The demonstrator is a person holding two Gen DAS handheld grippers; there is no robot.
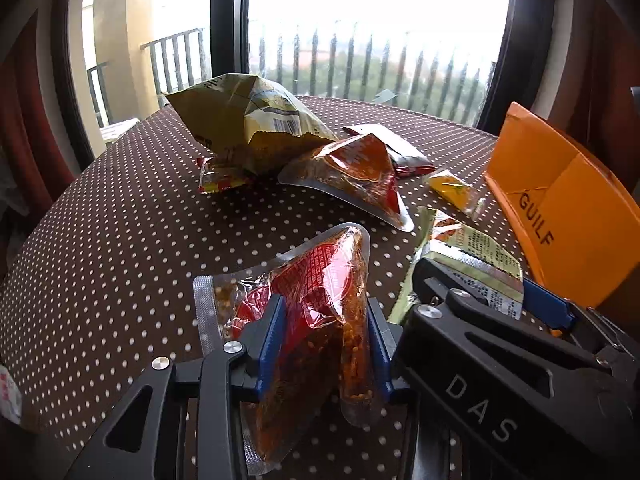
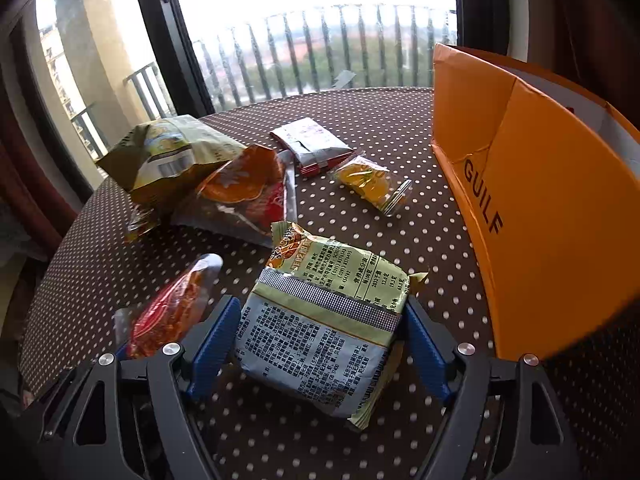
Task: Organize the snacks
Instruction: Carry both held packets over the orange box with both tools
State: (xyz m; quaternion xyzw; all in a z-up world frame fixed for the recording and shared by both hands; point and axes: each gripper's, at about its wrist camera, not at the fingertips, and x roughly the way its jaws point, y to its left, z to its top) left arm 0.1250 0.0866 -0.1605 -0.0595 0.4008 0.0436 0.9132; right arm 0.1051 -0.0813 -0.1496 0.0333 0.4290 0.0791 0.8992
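Observation:
My left gripper (image 1: 326, 344) is shut on a clear red-and-orange snack pouch (image 1: 316, 300), which also shows in the right wrist view (image 2: 172, 312). My right gripper (image 2: 320, 332) is shut on a pale green noodle packet (image 2: 320, 320), with a blue pad on each side; the packet also shows in the left wrist view (image 1: 476, 256). An open orange box marked GUILF (image 2: 540, 200) stands just right of it, and shows in the left wrist view (image 1: 568, 200) too.
On the brown dotted tablecloth (image 1: 120, 240) lie a large olive chip bag (image 1: 240, 120), another red-orange pouch (image 1: 352, 176), a white-and-red packet (image 2: 312, 144) and a small yellow sachet (image 2: 372, 184). A window with balcony rails is behind.

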